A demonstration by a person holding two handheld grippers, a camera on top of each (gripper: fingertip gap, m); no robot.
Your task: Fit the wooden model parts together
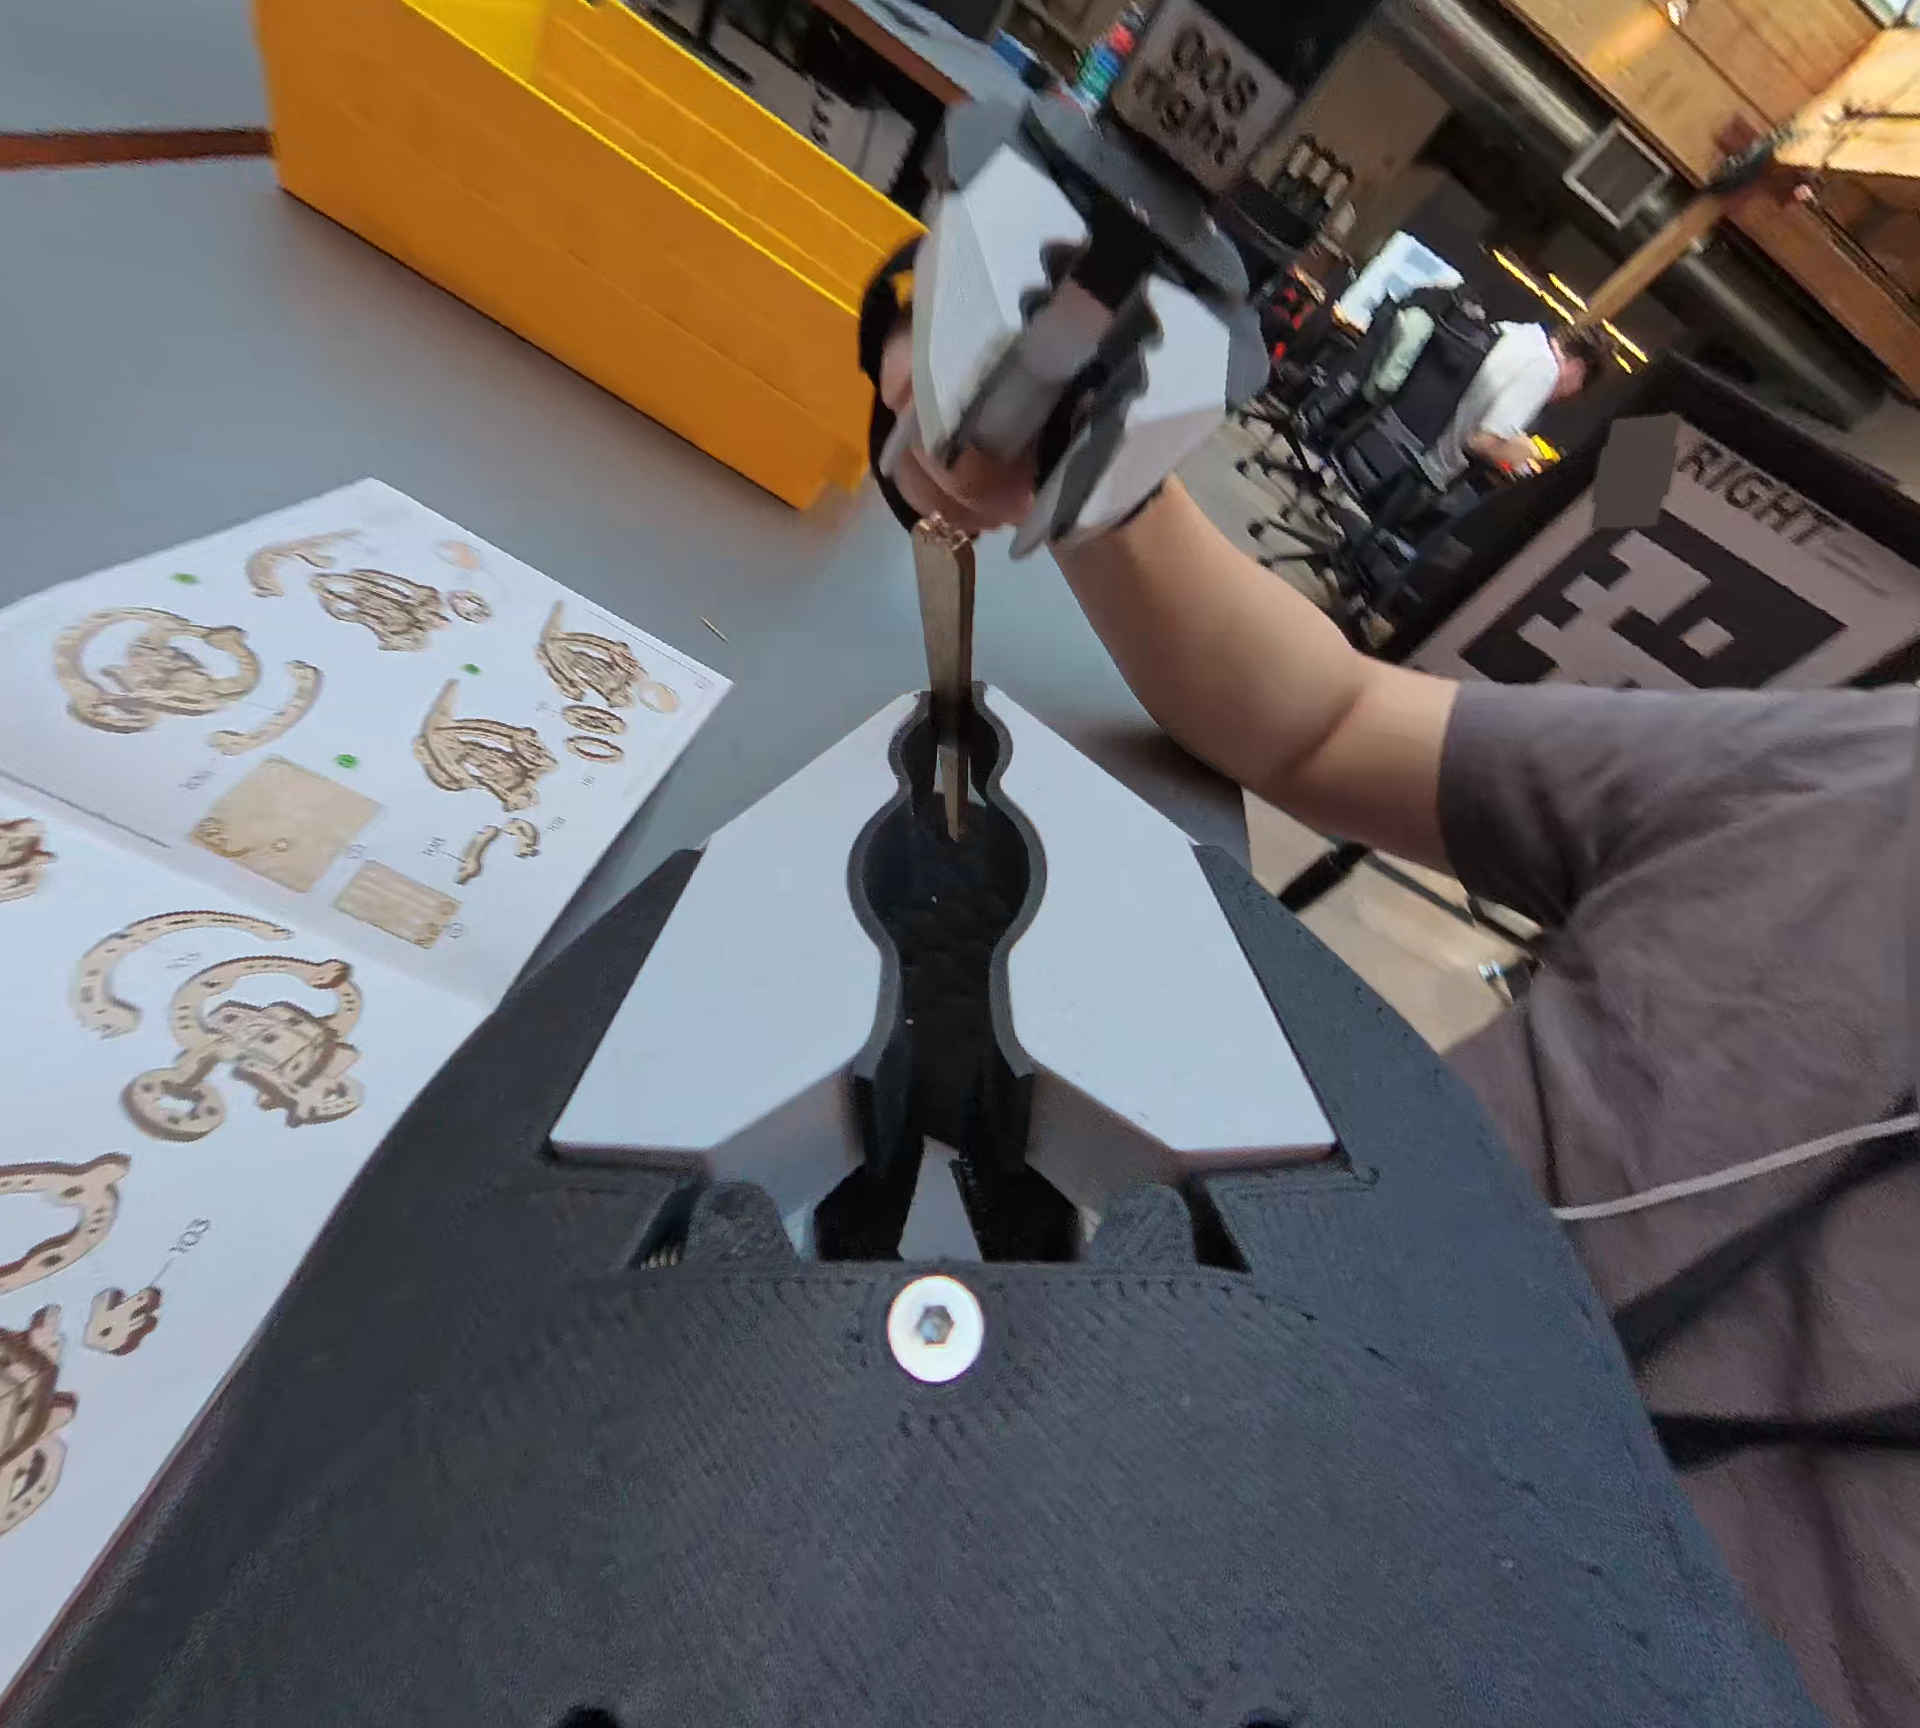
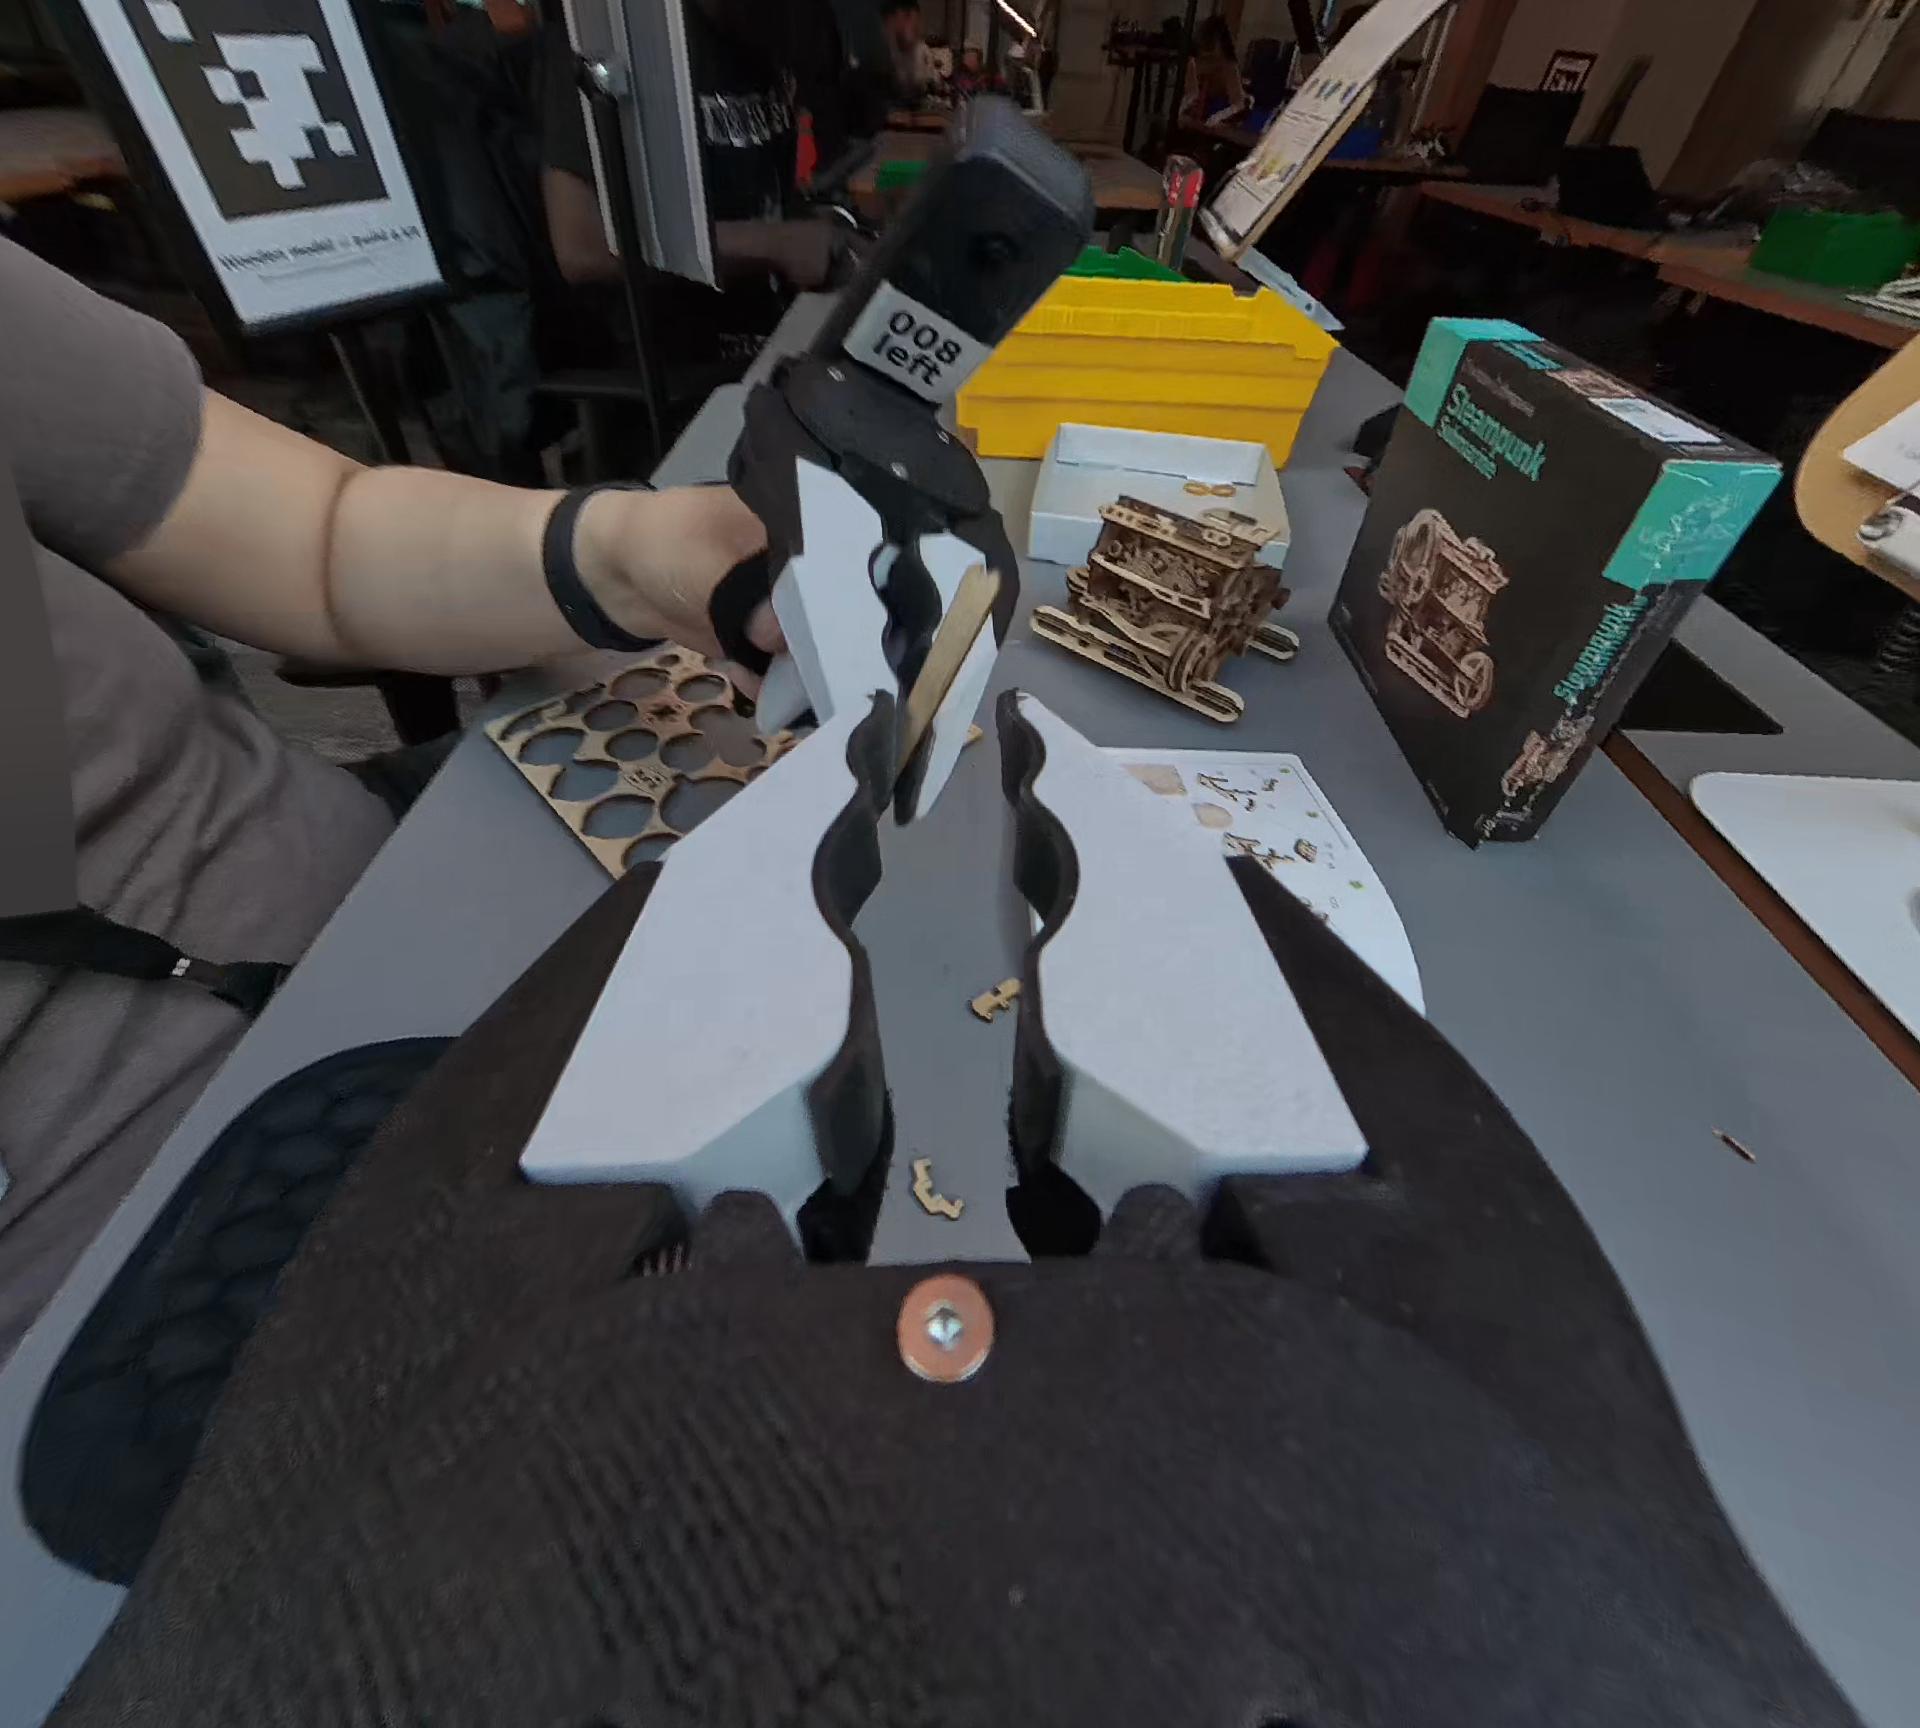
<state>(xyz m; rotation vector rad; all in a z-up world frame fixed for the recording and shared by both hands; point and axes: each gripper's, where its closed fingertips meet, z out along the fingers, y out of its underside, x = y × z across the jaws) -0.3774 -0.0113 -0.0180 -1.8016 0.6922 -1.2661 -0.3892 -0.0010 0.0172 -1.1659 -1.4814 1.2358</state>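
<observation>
In the left wrist view we see our left gripper with its jaws drawn close together on a thin wooden strip, pinched near the tips. The strip's near end sits between the black pads and its far end sticks out beyond the jaws, up toward the right gripper. That gripper hangs just past the strip's far end, held in a hand; it is blurred, and we cannot tell from here whether it touches the strip. To the left on the grey desk lies an open instruction booklet, and farther back a yellow bin.

In the right wrist view our right gripper has its jaws apart with nothing between them; the grey desk shows through the gap. Two small wooden pieces lie on the desk inside that gap, near us. Just beyond the left jaw tip, the left gripper holds the wooden strip tilted, its lower end close beside that tip. Behind it on the left lies a wooden sheet with round cut-outs. Farther off stand a part-built wooden model, a white tray, the yellow bin and, to the right, a dark box.
</observation>
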